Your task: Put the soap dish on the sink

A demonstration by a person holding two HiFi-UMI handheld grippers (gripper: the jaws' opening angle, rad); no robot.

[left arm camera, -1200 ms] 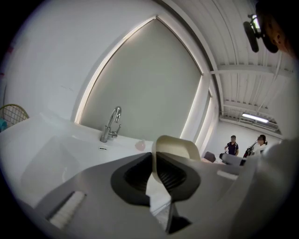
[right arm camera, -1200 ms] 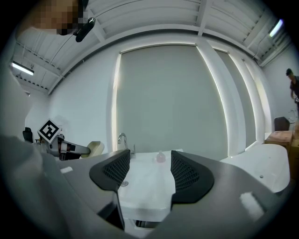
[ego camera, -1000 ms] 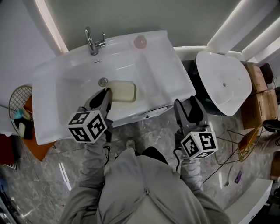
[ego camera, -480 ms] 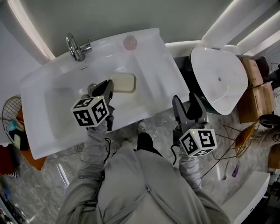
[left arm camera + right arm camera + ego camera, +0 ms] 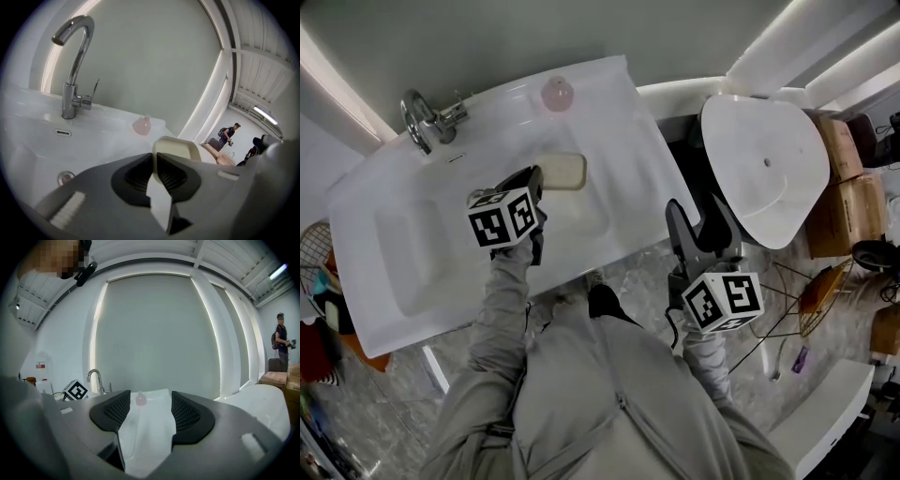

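Clamping the dish's (image 5: pixel 565 172) near rim, the left gripper (image 5: pixel 534 180) is holding it over the sink (image 5: pixel 614 127) just beneath, set-down and release likely next; the right gripper (image 5: pixel 695 216) is hanging agape, empty.

Near end of soap dish (image 5: pixel 178 149) hidden behind left gripper (image 5: pixel 154 161) jaws. Boxes (image 5: pixel 861 202) cut off at right pic edge. Far person (image 5: pixel 228 135) too small, no detail poss.

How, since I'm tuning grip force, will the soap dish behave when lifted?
Probably stiff: the soap dish shows no bending with the left gripper shut on only its rim. Likely light, held by that one edge. Its smooth rounded rim could slip.
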